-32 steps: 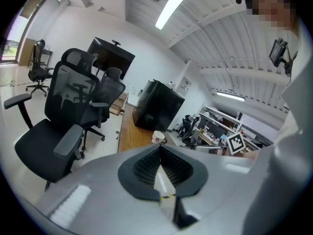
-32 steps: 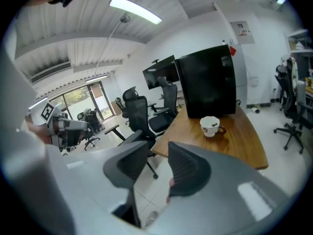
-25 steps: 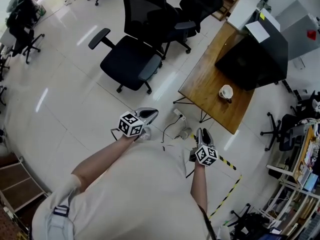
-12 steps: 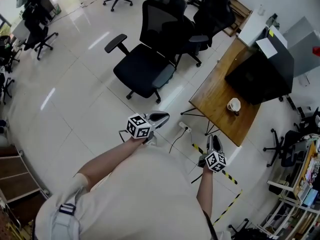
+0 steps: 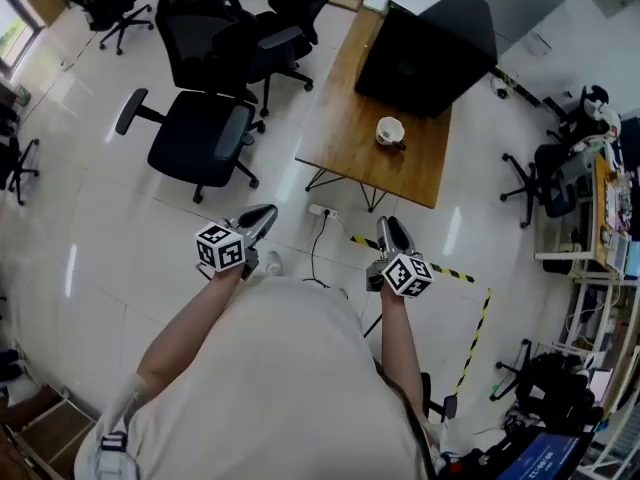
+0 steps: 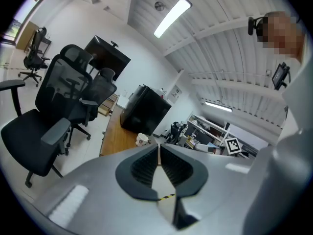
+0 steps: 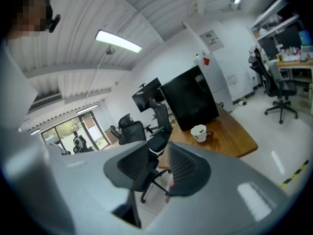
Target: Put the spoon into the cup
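Observation:
A white cup (image 5: 390, 131) with a brown handle stands near the front edge of the wooden table (image 5: 350, 138); it also shows in the left gripper view (image 6: 142, 139) and the right gripper view (image 7: 199, 132). I cannot make out a spoon for certain. My left gripper (image 5: 262, 215) is held in the air over the floor, short of the table, its pads closed together. My right gripper (image 5: 386, 230) hangs beside it with a gap between the pads (image 7: 183, 166). A thin pink sliver (image 7: 169, 181) lies along the inner edge of one jaw; I cannot tell what it is.
A large black box (image 5: 425, 43) fills the far part of the table. Black office chairs (image 5: 200, 133) stand left of the table. A power strip and cable (image 5: 322, 213) lie on the floor by the table legs, next to yellow-black floor tape (image 5: 470, 343).
The head view has swung: the table and cup now sit at the top middle instead of the right. Both grippers have risen and stay pointed toward the table.

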The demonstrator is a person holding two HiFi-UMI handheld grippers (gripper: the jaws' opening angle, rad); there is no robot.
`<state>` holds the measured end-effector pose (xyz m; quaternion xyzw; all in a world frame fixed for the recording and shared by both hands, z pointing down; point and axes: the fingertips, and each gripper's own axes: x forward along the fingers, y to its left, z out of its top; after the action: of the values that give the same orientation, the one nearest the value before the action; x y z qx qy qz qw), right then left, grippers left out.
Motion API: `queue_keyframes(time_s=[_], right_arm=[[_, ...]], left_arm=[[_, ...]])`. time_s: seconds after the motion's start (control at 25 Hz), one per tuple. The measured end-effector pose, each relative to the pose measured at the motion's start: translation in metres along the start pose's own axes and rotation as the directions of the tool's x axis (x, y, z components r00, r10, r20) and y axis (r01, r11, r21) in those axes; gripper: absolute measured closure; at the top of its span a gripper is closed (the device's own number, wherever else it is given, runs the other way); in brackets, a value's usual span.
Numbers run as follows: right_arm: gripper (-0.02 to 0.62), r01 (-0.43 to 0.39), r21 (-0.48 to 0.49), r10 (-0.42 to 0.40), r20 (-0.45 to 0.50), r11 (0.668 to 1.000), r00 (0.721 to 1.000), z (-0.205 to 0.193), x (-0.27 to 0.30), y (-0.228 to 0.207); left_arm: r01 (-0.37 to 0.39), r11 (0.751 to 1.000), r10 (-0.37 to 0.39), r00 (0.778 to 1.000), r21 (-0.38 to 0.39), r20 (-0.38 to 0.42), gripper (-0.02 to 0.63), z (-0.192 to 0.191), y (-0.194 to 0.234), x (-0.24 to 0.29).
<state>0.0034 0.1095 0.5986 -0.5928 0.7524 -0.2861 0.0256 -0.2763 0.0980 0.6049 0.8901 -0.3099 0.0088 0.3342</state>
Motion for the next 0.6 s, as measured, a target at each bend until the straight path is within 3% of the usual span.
queue_keyframes(time_s=[0.2, 0.32, 0.6], right_arm=[[0.468, 0.027, 0.034, -0.029, 0.041, 0.999, 0.999, 0.015, -0.048, -0.044], [0.468, 0.013, 0.035, -0.015, 0.054, 0.999, 0.998, 0.025, -0.077, -0.062], [0.479, -0.006, 0.03, 0.004, 0.05, 1.0, 0.999, 0.019, -0.115, -0.104]], left_arm=[[0.058, 0.998, -0.058, 0.996, -0.007, -0.073, 0.606, -0.032, -0.043, 0.06], [0.092, 0.995, -0.088, 0.99, 0.029, -0.107, 0.606, -0.043, -0.075, 0.083], [0.042, 0.993, -0.032, 0.996, 0.113, -0.085, 0.606, -0.034, -0.097, 0.106]])
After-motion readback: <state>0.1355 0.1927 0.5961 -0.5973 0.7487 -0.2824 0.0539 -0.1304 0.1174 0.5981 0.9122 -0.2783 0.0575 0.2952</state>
